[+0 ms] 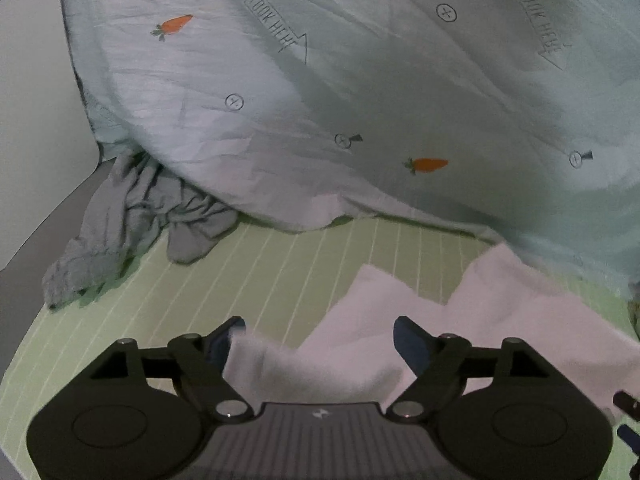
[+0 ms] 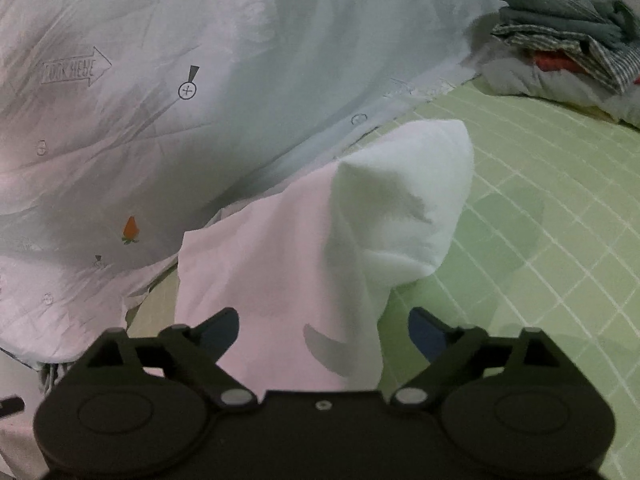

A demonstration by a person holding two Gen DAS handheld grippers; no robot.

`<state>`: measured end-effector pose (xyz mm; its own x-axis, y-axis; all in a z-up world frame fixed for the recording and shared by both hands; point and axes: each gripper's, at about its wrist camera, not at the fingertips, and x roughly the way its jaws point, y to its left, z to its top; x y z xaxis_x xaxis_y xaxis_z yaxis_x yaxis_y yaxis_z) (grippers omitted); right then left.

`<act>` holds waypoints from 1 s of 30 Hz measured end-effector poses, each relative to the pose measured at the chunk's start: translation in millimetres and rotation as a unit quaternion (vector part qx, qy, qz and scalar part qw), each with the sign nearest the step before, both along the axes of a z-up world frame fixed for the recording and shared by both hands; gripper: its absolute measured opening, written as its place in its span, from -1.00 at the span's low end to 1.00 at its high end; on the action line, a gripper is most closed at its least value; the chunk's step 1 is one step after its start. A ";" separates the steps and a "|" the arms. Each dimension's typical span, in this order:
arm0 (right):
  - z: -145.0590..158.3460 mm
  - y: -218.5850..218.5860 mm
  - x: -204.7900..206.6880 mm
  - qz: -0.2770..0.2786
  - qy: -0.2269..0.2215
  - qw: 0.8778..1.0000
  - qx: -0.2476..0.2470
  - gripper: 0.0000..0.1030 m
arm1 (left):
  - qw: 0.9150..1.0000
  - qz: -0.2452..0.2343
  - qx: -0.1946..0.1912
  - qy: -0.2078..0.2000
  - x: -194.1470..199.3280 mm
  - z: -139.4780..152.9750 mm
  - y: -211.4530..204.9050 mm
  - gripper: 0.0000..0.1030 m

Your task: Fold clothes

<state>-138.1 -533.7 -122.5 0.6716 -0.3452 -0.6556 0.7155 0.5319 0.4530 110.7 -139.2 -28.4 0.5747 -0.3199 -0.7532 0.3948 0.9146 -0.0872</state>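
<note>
Left wrist view: the left gripper (image 1: 318, 334), jaws spread, straddles a raised fold of the white garment (image 1: 500, 320) on the green sheet (image 1: 240, 272) (bare sheet to its left). The right gripper (image 2: 324, 330) is likewise released over the garment, whose far corner stands peaked beside the quilt's (image 2: 200, 120) edge.

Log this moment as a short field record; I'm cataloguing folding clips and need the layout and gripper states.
surface: green gridded sheet
garment in work: white garment, partly bunched, lying between both sets of fingers
left hand-held gripper: open, cloth between its fingers, not clamped
right hand-held gripper: open, cloth between its fingers
behind: pale carrot-print duvet
left side: crumpled grey garment
far right: stack of folded clothes
</note>
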 end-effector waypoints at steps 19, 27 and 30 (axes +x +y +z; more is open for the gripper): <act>-32.5 -53.1 47.1 -0.050 0.014 0.995 0.090 0.22 | 0.983 -0.032 0.027 0.181 126.8 -140.2 -120.5 -0.18; 11.3 -53.6 84.1 0.022 0.015 0.999 -0.036 -0.90 | 0.988 0.007 -0.006 0.153 127.1 -117.8 -87.4 -0.90; 47.2 -65.4 94.7 0.028 -0.017 0.996 -0.087 -0.92 | 0.992 0.012 -0.042 0.119 123.5 -80.8 -71.7 -0.89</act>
